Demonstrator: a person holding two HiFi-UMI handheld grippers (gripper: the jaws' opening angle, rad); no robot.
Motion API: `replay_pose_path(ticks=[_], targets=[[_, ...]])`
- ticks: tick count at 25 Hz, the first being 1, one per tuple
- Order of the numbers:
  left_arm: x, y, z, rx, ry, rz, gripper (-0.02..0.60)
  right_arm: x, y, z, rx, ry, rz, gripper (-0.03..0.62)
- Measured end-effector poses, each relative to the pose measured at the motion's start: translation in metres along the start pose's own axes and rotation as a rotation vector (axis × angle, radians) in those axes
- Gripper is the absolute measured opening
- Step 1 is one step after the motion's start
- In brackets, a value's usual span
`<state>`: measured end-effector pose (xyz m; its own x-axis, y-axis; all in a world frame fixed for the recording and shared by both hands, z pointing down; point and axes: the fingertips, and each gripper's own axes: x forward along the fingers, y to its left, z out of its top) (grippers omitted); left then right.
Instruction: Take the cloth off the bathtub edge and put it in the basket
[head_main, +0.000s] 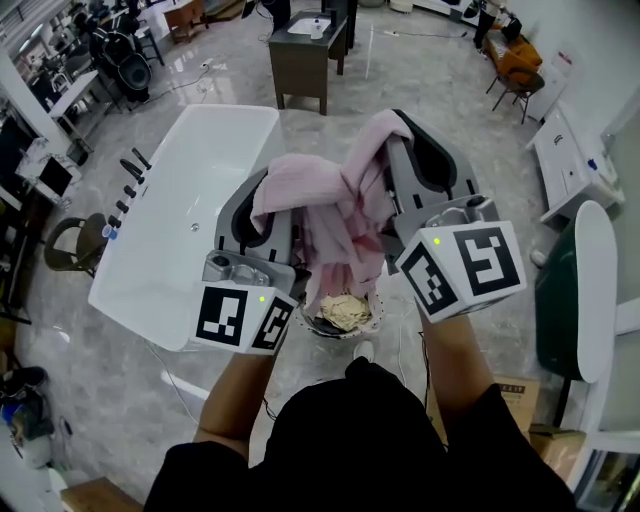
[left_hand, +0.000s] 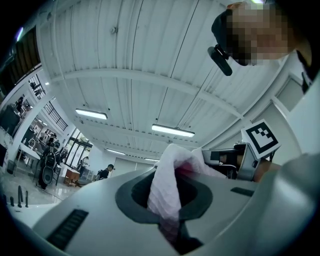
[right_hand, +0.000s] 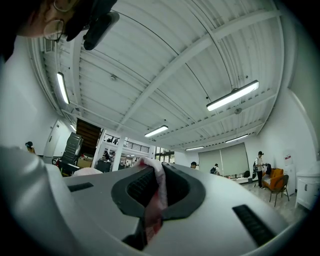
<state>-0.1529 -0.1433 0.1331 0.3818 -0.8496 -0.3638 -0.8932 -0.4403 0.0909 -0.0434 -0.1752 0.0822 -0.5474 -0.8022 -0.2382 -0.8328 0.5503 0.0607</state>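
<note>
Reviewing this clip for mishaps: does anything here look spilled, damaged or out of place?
Nothing stands out. The pink cloth hangs bunched between the left gripper and the right gripper, both shut on it, seemingly over the basket, which already holds a crumpled beige item. No spill or damage shows.

Cloth (head_main: 335, 205): was pink ribbed fabric, matt
Bathtub (head_main: 190, 190): was white, smooth, glossy
Left gripper (head_main: 272, 190): was grey plastic, matt
Right gripper (head_main: 397, 135): was grey plastic, matt
Floor (head_main: 420, 70): was pale stone-look, polished, reflective
</note>
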Motion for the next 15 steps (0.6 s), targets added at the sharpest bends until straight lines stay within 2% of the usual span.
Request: replay_pose_path(ticks=[5, 11, 15], targets=[[0.009, -0.005, 0.017, 0.017, -0.025, -0.024, 0.044, 0.013, 0.007, 0.023, 0.071, -0.031, 0.042, 0.034], [0.014, -0.003, 0.047, 0.01, -0.062, -0.016, 0.044, 0.026, 0.013, 0.056, 0.064, -0.058, 0.061, 0.034], [0.01, -0.005, 0.043, 0.021, -0.053, -0.026, 0.044, 0.021, 0.01, 0.05, 0.07, -0.061, 0.046, 0.034]])
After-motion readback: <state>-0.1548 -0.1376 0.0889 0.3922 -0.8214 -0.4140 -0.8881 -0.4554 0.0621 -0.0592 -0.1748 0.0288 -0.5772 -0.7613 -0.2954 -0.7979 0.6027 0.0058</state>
